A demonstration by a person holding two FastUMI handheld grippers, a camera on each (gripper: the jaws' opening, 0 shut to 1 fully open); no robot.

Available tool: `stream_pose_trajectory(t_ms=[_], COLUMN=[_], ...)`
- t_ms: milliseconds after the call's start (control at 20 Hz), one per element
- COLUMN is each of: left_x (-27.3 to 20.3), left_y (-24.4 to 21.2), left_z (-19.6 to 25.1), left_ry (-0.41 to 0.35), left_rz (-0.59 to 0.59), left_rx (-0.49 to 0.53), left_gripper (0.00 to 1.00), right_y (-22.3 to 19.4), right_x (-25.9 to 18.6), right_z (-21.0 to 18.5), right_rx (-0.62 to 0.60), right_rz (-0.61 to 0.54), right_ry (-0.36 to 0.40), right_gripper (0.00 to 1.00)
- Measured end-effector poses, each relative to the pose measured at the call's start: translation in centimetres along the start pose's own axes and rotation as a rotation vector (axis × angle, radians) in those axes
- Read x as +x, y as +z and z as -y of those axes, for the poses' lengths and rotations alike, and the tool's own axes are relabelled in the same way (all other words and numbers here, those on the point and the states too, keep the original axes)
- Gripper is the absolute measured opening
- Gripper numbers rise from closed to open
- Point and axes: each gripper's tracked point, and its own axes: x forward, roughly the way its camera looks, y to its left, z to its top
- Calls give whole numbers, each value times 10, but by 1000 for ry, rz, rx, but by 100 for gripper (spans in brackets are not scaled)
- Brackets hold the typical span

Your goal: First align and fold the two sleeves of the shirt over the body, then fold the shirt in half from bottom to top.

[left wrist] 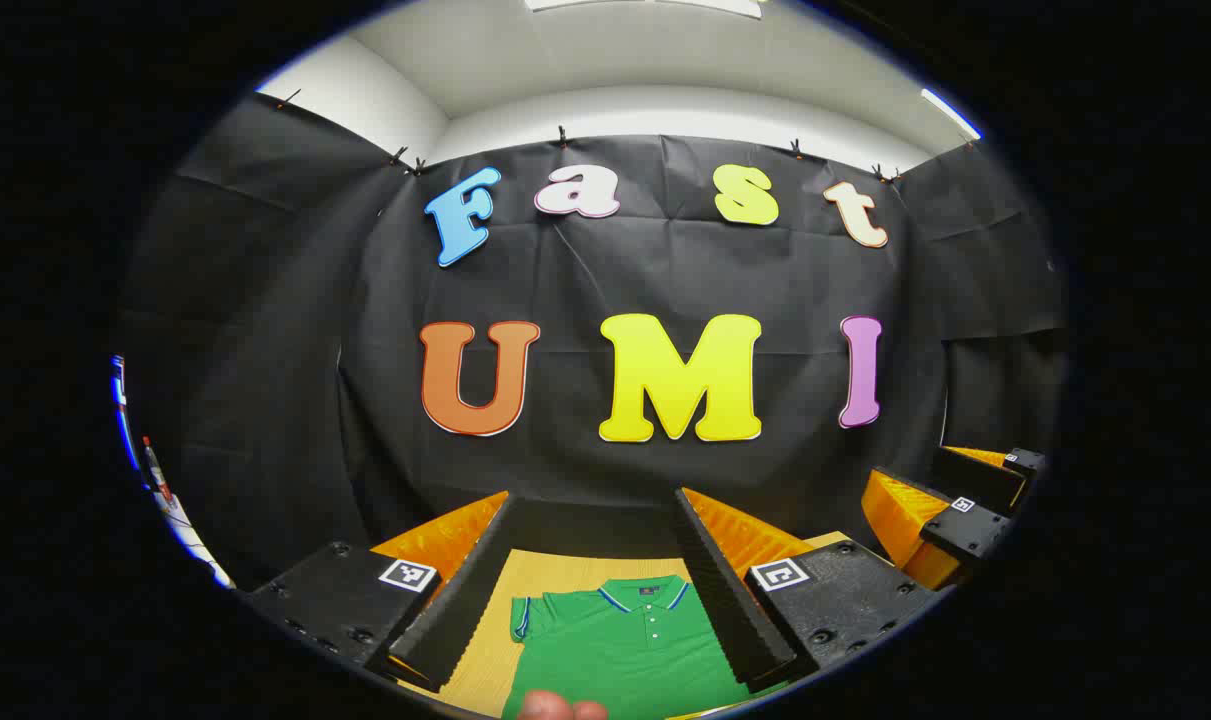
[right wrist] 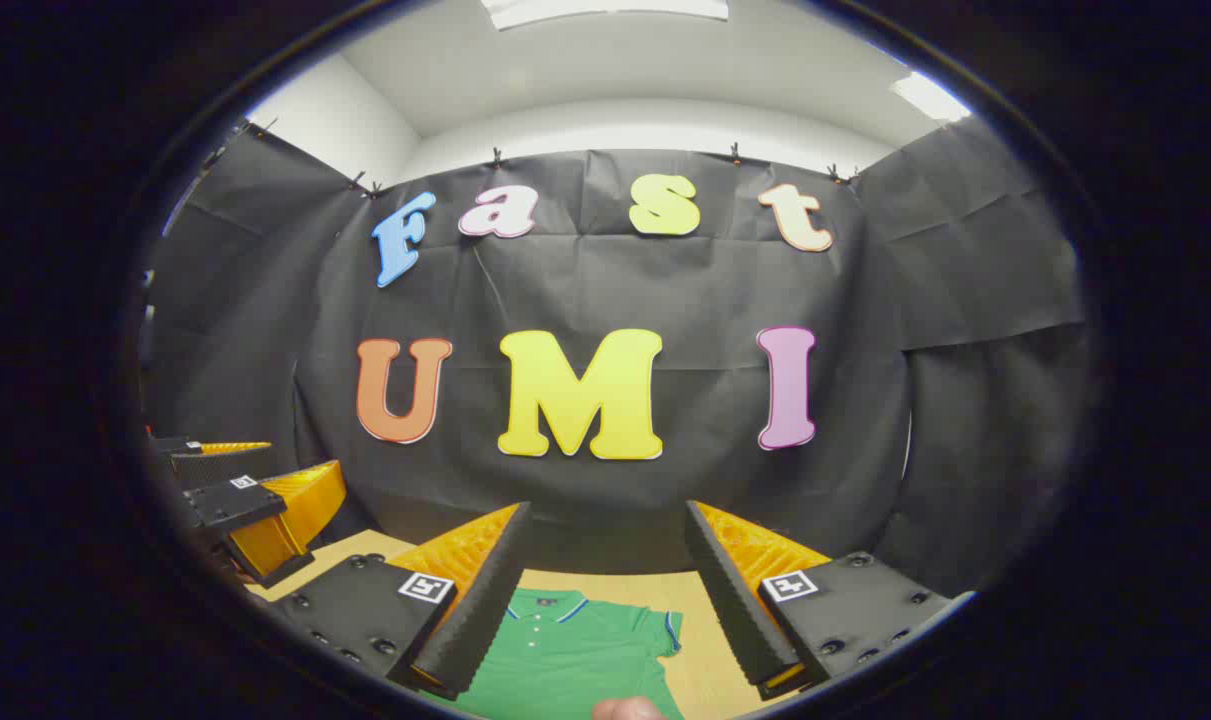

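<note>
Left gripper (left wrist: 593, 590): held above the table with its two fingers spread wide apart, nothing between them; the jaws stand open and touch no cloth.
Right gripper (right wrist: 610, 590): likewise raised, fingers parted wide, jaws open and holding nothing; in the left gripper view it appears farther off at the right edge (left wrist: 965, 510).
Left gripper as seen from the right gripper view: at the left edge (right wrist: 240, 500), raised to a similar height as the right one.
Green polo shirt (left wrist: 620, 645): lies flat on the table, collar toward the booth wall, placket buttons facing up; in the right gripper view it appears below and between the fingers (right wrist: 565, 655).
Shirt relative to left gripper: beneath the gap between the fingers, well apart from the tips; the collar and one short sleeve (left wrist: 522, 615) show inside the gap, the sleeve spread out to the side, not folded.
Shirt relative to right gripper: beneath the gap, shifted toward the left finger; the other short sleeve (right wrist: 655, 630) lies spread outward, unfolded.
Collar (left wrist: 645, 592): green with a blue and white edge stripe.
Wooden table (left wrist: 485, 650): light tabletop visible on either side of the shirt.
Fingertip (left wrist: 560, 708): part of a person's finger at the bottom edge of each view, over the shirt.
</note>
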Motion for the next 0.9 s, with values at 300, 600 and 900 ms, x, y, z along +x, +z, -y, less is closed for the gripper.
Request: stream_pose_trajectory(t_ms=[300,600,900], left_x=[-2,-4,-2], left_y=[2,3,-3], left_z=[-4,-6,0], left_ry=[5,12,-10], left_rz=[6,7,-9], left_rx=[10,14,4], left_gripper=[98,98,98], right_y=[0,0,-10], right_x=[0,1,6], right_z=[1,3,14], right_rx=[11,38,22], right_rz=[-2,-17,-56], right_ry=[-4,-5,-29], right_gripper=[94,94,94])
